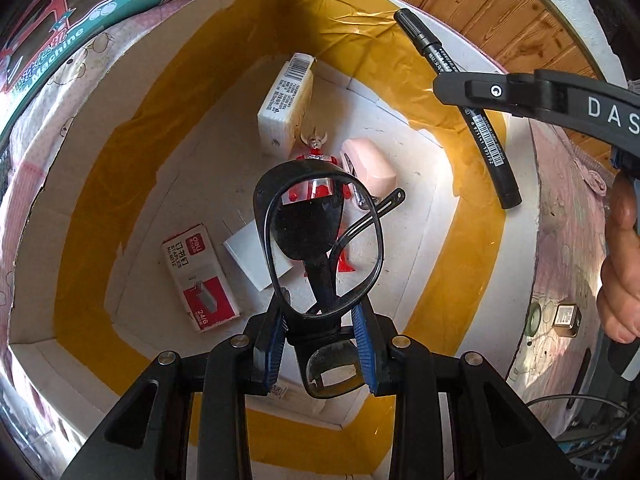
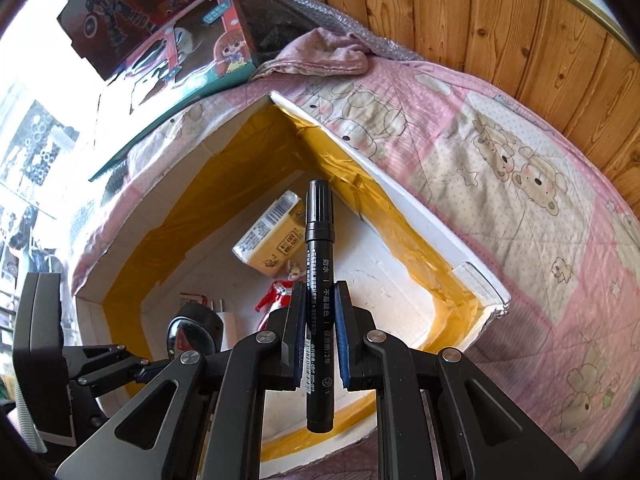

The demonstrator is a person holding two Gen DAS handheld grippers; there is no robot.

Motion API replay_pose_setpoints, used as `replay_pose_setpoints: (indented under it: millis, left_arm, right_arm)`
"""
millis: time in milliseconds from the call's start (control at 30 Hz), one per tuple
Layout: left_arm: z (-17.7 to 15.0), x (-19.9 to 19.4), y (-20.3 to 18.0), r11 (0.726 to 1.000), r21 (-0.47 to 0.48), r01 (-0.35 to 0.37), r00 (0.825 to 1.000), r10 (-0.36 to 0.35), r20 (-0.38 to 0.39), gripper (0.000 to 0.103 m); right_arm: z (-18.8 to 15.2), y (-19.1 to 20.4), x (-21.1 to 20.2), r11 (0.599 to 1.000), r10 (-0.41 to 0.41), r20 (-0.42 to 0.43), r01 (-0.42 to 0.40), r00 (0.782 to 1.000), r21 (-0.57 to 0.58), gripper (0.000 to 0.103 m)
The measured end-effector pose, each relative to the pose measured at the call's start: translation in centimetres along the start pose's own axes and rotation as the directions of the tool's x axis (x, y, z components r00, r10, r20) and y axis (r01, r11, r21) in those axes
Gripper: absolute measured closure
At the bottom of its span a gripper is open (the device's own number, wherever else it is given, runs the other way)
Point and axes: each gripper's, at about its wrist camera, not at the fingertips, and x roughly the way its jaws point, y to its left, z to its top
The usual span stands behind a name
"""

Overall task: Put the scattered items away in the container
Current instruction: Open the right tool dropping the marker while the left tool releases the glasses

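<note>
A white cardboard box (image 1: 132,128) lined with yellow tape lies open on a pink quilt. My left gripper (image 1: 320,344) hangs over its middle, shut on the bridge of black glasses (image 1: 276,240). On the box floor rest a tissue pack (image 1: 284,104), a red toy figure (image 1: 320,156), a pink stapler (image 1: 372,164), a staples box (image 1: 200,276) and a white card (image 1: 256,256). My right gripper (image 2: 319,336) is shut on a black marker (image 2: 319,280) above the box (image 2: 420,224) near its right wall. In the left wrist view that marker (image 1: 496,160) and the right gripper (image 1: 460,92) show at upper right.
Toy boxes (image 2: 168,40) stand beyond the box's far left corner, beside a crumpled pink cloth (image 2: 320,52). A wooden wall (image 2: 520,32) runs behind the quilt (image 2: 520,200). A person's hand (image 1: 624,264) holds the right gripper. Small items (image 1: 566,320) lie on the quilt at right.
</note>
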Motion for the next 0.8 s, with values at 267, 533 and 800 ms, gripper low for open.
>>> replay_pose_setpoints:
  millis: [267, 533, 800]
  left_arm:
    - [-0.4, -0.2, 1.3, 0.998, -0.043, 0.048, 0.999, -0.048, -0.01, 0.044]
    - [-1.1, -2.1, 2.2, 0.999, -0.043, 0.031, 0.999, -0.03, 0.023, 0.044]
    - [-1.2, -5.6, 0.0, 1.0, 0.027, -0.008, 0.993, 0.005, 0.121, 0.044]
  right_arm:
    - [-2.1, -1.4, -1.6, 0.997, -0.006, 0.059, 0.001, 0.998, 0.071, 0.078]
    - [-4.8, -1.6, -4.5, 0.98, 0.082, 0.108, -0.1, 0.991, 0.17, 0.078]
    - [-7.7, -0.1, -6.2, 0.958, 0.155, 0.137, -0.182, 0.978, 0.221, 0.078]
